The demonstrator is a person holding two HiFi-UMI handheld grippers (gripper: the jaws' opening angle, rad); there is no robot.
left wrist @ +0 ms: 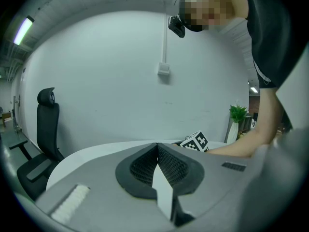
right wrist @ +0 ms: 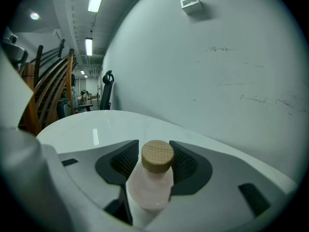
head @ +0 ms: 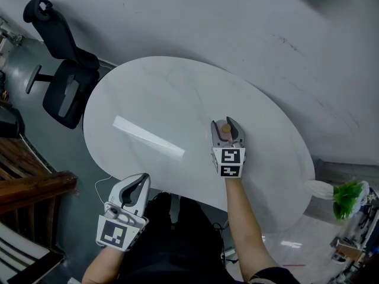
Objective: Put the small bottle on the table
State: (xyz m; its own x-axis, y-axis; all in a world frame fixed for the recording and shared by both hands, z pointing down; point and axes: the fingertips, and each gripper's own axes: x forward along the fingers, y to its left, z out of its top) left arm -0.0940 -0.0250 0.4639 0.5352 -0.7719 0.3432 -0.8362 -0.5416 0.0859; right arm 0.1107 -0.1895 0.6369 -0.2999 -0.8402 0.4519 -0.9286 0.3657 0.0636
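Release step: your right tool (head: 226, 125) gapes open around the small pale-pink, tan-capped plastic bottle (right wrist: 153, 182), upright on the round white table (head: 148, 93). Your left tool (left wrist: 157, 146) is closed, empty. Next, draw back from the bottle without tipping it.

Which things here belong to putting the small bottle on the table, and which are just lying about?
Job in hand: small bottle, upright between the jaws of the right gripper; table.
Lying about: office chair; potted plant; left gripper, jaws together, empty.
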